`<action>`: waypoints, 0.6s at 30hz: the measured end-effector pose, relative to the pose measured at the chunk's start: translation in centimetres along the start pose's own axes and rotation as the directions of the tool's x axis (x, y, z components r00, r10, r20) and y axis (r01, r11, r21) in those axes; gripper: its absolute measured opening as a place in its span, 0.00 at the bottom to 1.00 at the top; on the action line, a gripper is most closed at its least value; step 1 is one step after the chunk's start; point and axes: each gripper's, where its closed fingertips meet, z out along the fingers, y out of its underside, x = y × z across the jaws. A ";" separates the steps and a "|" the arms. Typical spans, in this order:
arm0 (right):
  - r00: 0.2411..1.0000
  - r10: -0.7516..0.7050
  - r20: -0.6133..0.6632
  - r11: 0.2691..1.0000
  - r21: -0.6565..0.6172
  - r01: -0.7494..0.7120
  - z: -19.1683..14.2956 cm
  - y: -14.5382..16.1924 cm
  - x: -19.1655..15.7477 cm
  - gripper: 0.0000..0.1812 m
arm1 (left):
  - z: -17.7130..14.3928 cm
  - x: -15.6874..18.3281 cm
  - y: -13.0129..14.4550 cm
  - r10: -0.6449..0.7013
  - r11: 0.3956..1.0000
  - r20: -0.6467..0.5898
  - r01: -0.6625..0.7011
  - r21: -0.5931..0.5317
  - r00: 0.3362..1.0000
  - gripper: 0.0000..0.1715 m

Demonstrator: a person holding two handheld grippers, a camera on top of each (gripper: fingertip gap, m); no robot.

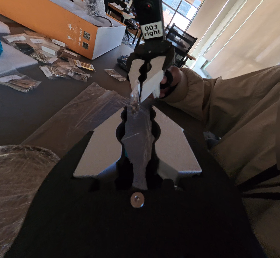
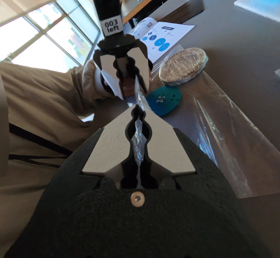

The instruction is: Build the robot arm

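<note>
A small clear plastic bag (image 1: 134, 107) with tiny metal parts in it hangs between the two grippers above a dark table (image 1: 37, 107). In the left wrist view my left gripper (image 1: 137, 108) is open; the bag lies in the gap between its fingers without being pressed. My right gripper (image 1: 139, 96) faces it, shut on the bag's far end. In the right wrist view my right gripper (image 2: 138, 107) is shut on the bag (image 2: 140, 99). My left gripper (image 2: 133, 94) stands opposite with its jaws apart, and the bag rests against one finger (image 2: 143, 76).
An orange and white box (image 1: 60, 23) and several small bags of hardware (image 1: 53, 69) lie at the back left. A large clear plastic sheet (image 2: 212, 129), a wrapped round disc (image 2: 183, 67), a blue round plate with holes (image 2: 163, 99) and a printed sheet (image 2: 166, 38) lie on the table. Beige sleeves (image 1: 227, 107) are close by. The grippers are tip to tip, or close to it.
</note>
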 end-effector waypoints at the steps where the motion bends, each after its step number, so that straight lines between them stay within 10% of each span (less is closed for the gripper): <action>1: 0.999 0.049 0.016 0.999 0.010 -0.049 -0.2 -0.3 -0.2 0.00 | 0.0 0.1 0.0 0.024 1.000 0.007 -0.024 -0.004 1.000 0.17; 18: 0.968 0.221 0.116 0.975 -0.010 -0.222 0.3 -0.5 -1.9 0.00 | 1.1 1.2 0.3 -0.051 0.999 -0.072 0.051 0.003 0.996 0.09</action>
